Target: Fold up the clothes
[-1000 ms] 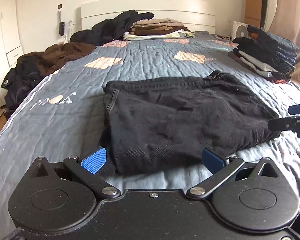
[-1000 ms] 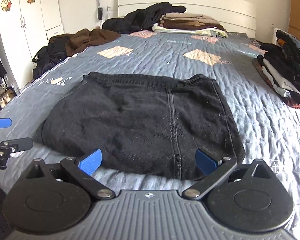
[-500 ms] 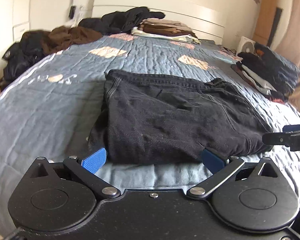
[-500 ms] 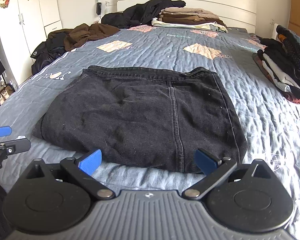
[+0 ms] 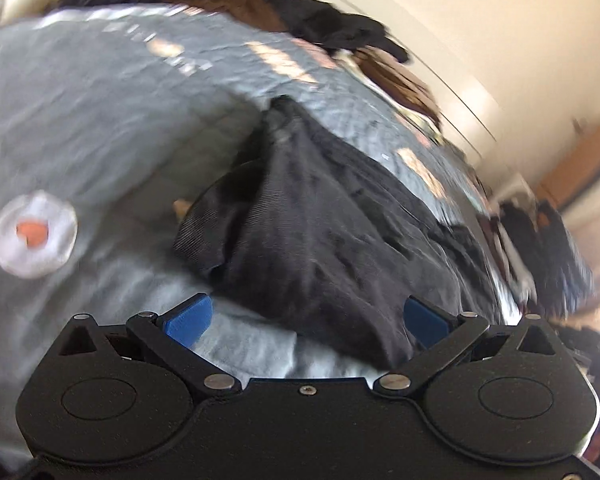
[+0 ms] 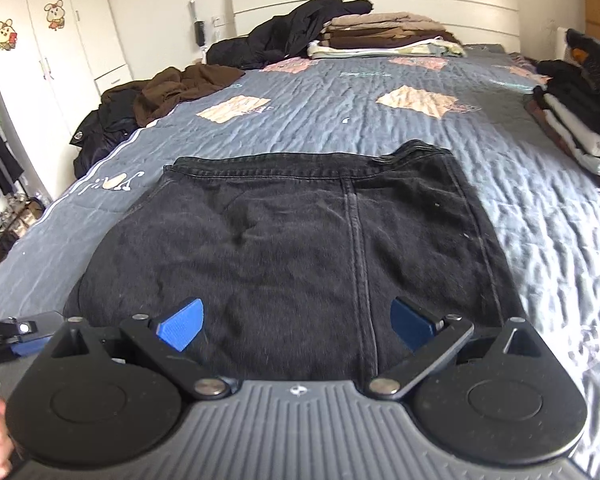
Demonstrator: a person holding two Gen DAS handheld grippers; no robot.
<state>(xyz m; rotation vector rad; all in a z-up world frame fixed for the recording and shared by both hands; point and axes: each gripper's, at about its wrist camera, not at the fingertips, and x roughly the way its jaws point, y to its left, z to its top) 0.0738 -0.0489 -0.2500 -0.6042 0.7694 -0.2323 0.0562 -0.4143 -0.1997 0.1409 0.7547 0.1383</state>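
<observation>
A folded pair of black jeans point(image 6: 300, 248) lies flat on the blue-grey quilt point(image 6: 340, 100), waistband toward the headboard. My right gripper point(image 6: 296, 322) is open, its blue fingertips over the near edge of the jeans. My left gripper point(image 5: 306, 320) is open at the left near corner of the jeans point(image 5: 320, 240), in a tilted and blurred view. Part of the left gripper shows at the right wrist view's left edge point(image 6: 12, 328).
A folded stack point(image 6: 384, 36) and a black heap point(image 6: 300, 28) lie by the headboard. Brown and black clothes point(image 6: 172, 88) lie at the left edge. A folded stack point(image 6: 580, 120) sits at the right edge. White wardrobes point(image 6: 60, 40) stand left of the bed.
My left gripper has swung down and tilted sharply toward the jeans' left corner; its view is blurred. My right gripper has moved forward over the jeans' near edge. Both stay open.
</observation>
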